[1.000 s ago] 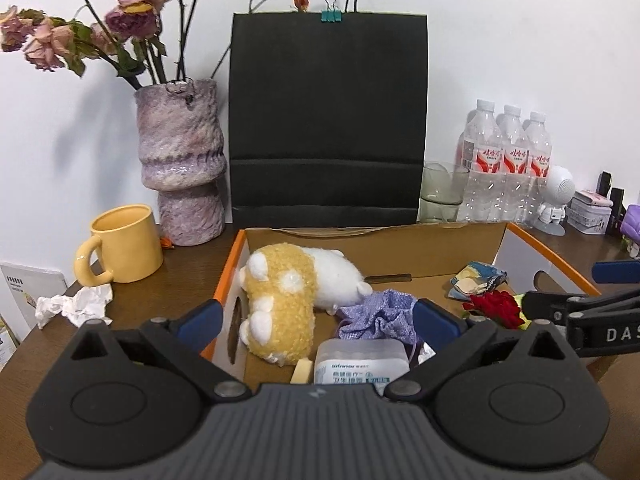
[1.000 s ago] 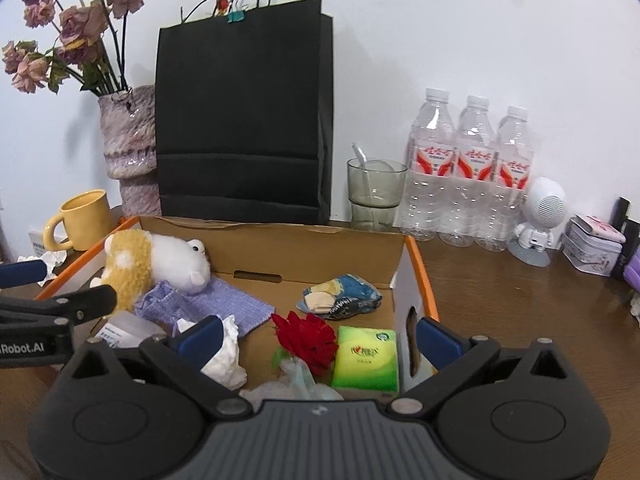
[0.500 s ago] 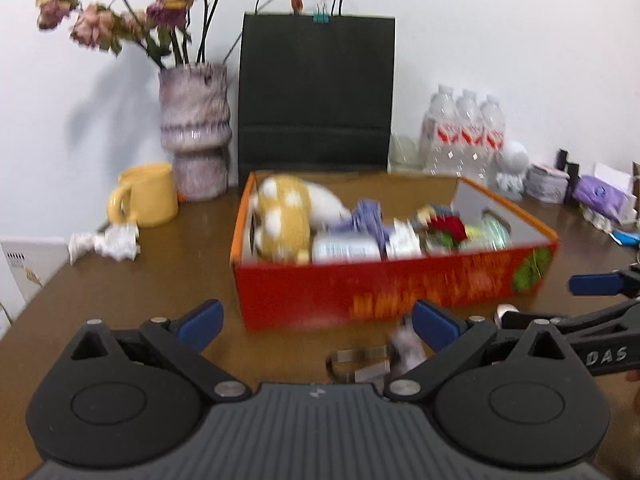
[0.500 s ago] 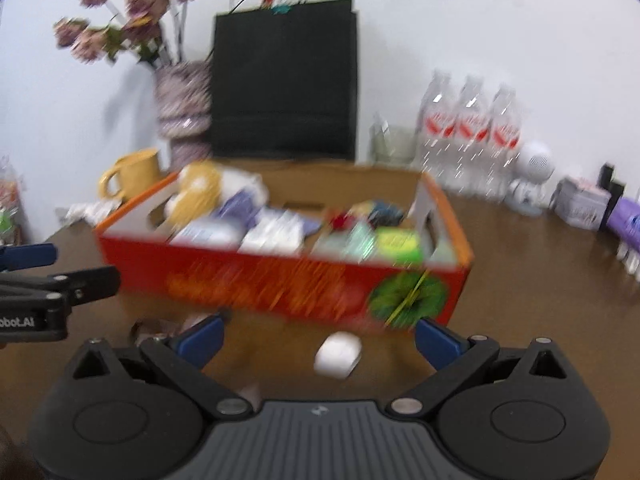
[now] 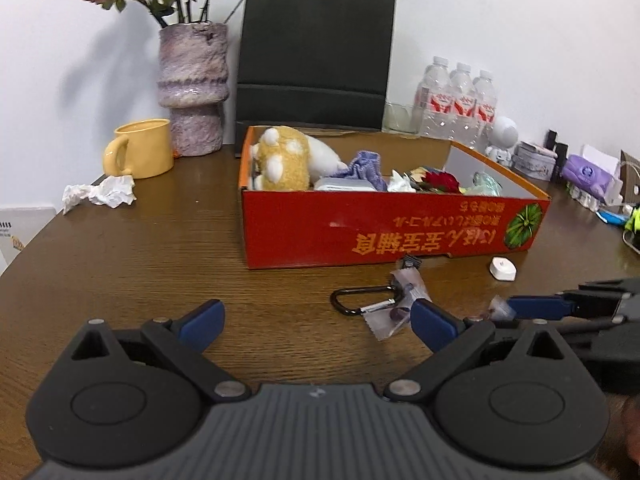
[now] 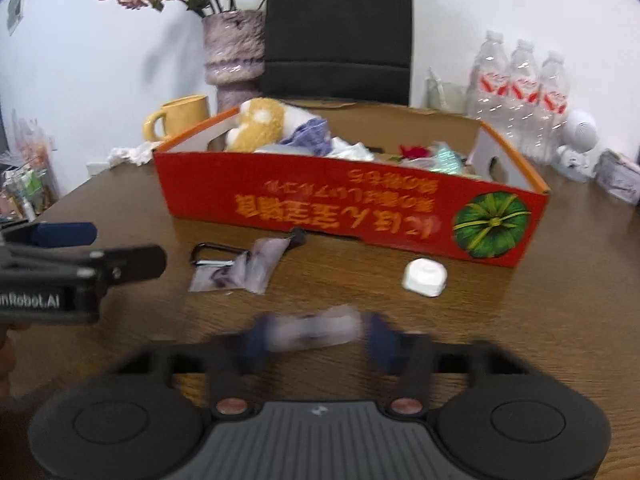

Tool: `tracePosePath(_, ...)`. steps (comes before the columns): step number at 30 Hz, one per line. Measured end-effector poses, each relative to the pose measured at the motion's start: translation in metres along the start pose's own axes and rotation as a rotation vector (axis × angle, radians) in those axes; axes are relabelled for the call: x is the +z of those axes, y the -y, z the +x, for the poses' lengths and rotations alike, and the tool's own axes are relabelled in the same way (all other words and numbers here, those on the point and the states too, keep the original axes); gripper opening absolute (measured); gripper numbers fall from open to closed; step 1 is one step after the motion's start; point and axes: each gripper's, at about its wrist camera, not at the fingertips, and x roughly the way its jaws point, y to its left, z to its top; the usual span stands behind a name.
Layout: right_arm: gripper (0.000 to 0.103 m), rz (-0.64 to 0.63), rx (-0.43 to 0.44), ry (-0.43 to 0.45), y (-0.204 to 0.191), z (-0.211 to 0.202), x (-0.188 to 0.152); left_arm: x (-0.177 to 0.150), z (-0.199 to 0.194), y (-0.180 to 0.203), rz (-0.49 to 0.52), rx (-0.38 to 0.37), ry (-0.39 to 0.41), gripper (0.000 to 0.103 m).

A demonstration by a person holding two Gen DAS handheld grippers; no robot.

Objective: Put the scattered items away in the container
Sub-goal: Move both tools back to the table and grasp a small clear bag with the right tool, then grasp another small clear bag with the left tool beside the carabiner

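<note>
We see both grippers now low over the table (image 5: 140, 240), out of the red box (image 6: 280, 200). Right gripper (image 6: 316, 336) is closing around a small clear packet (image 6: 316, 330); left gripper (image 5: 316, 318) stays open, empty. We judge another pickup begun.

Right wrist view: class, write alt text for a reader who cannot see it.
The right claw, blurred, is closing around a small clear packet on a brown table. Beyond lie a white case, a clear bag and a black clip, in front of a red box full of items. The left claw enters from the left.
</note>
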Motion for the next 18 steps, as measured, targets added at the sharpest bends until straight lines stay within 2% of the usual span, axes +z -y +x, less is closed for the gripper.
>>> tracePosePath(5,0.03,0.017,0.038,0.004,0.011,-0.005,-0.002,-0.003,0.009,0.018,0.047,-0.011,-0.018,0.097)
tracePosePath(8,0.016,0.029,0.049,0.026,0.02,-0.009,0.0,-0.002,0.017,0.034,0.076,-0.005,-0.033,0.093)
tracePosePath(13,0.016,0.03,0.05,0.022,0.036,-0.011,-0.002,0.0,0.034,0.052,0.069,-0.001,-0.08,0.081)
tracePosePath(14,0.016,0.029,0.052,0.022,0.038,-0.012,-0.002,0.0,0.036,0.054,0.066,0.002,-0.086,0.077)
tracePosePath(15,0.016,0.028,0.054,0.022,0.04,-0.012,-0.003,0.0,0.038,0.055,0.062,0.006,-0.094,0.068)
tracePosePath(16,0.016,0.026,0.058,0.022,0.041,-0.013,-0.003,0.001,0.039,0.056,0.058,0.012,-0.095,0.065)
tracePosePath(18,0.015,0.026,0.063,0.024,0.042,-0.013,-0.003,0.001,0.039,0.055,0.054,0.021,-0.085,0.043)
